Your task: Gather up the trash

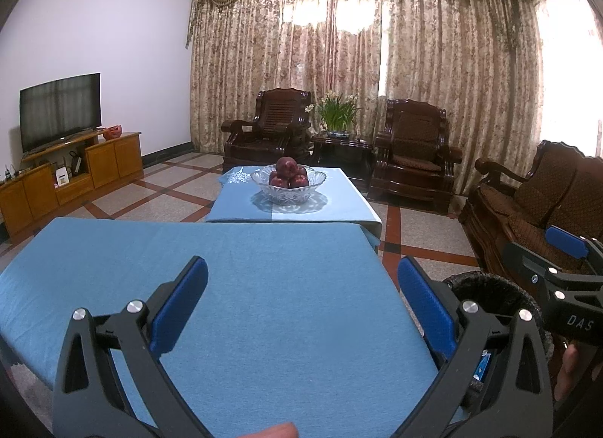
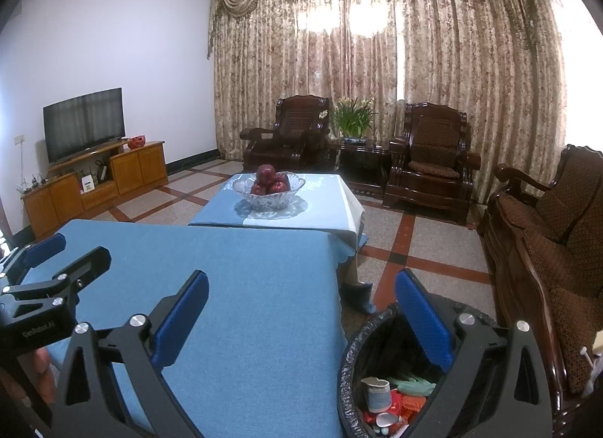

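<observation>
i am holding both the left tongs [image 1: 301,310] and right tongs [image 2: 301,319] spread wide, carrying nothing. trash [image 2: 392,398] is sitting in the lined bin [image 2: 350,362], lower right; looks light, crushable, so pinching edges gently. desk [image 1: 282,268] is showing none.

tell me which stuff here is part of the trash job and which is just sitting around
Part of the job:
- trash bin with a black liner
- crumpled cup and other scraps in the bin
- left gripper and right gripper, both open and empty

Just lying about:
- glass bowl of apples
- television
- potted flowers
</observation>
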`<state>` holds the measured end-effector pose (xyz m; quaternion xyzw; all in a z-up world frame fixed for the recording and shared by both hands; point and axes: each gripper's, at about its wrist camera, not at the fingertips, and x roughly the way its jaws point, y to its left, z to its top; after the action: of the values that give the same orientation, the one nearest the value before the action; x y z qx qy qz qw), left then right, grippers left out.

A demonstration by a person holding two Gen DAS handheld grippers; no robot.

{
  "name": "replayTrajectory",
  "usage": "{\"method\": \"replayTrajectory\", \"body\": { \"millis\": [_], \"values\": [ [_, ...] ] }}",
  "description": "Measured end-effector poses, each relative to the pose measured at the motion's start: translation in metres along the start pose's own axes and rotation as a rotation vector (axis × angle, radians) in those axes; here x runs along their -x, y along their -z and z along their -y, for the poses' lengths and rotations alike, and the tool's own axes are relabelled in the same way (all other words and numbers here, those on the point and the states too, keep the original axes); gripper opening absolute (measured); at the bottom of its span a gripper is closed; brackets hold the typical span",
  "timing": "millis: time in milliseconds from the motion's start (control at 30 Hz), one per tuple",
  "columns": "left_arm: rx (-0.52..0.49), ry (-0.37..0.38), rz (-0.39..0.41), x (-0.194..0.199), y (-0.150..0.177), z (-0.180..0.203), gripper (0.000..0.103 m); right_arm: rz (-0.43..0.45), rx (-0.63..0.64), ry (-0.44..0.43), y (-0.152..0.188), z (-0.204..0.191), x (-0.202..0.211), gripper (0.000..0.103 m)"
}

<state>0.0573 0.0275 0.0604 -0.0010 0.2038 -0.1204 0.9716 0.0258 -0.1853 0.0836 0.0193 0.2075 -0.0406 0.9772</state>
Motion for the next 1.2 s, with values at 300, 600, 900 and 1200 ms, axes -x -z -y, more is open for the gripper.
{"method": "replayTrajectory", "body": {
  "millis": [300,600,900,1200],
  "values": [
    [0.0,0.0,0.0,0.0002,0.0002,0.0018,0.098,-0.001,-0.001,-0.001,0.0003,0.0013,0.0002,0.097],
    [0.001,0.001,-0.002,0.0003,0.0001,0.0024,0.098,-0.001,-0.001,-0.001,0.0014,0.0013,-0.0008,0.097],
    [0.001,0.0,-0.003,-0.0008,0.0003,0.0001,0.098,-0.005,-0.002,0.0,0.0021,0.0027,-0.0024,0.097],
    [0.001,0.001,-0.006,-0.0018,0.0007,-0.0008,0.098,-0.01,-0.008,0.0,0.0051,0.0071,-0.0041,0.097]
  ]
}}
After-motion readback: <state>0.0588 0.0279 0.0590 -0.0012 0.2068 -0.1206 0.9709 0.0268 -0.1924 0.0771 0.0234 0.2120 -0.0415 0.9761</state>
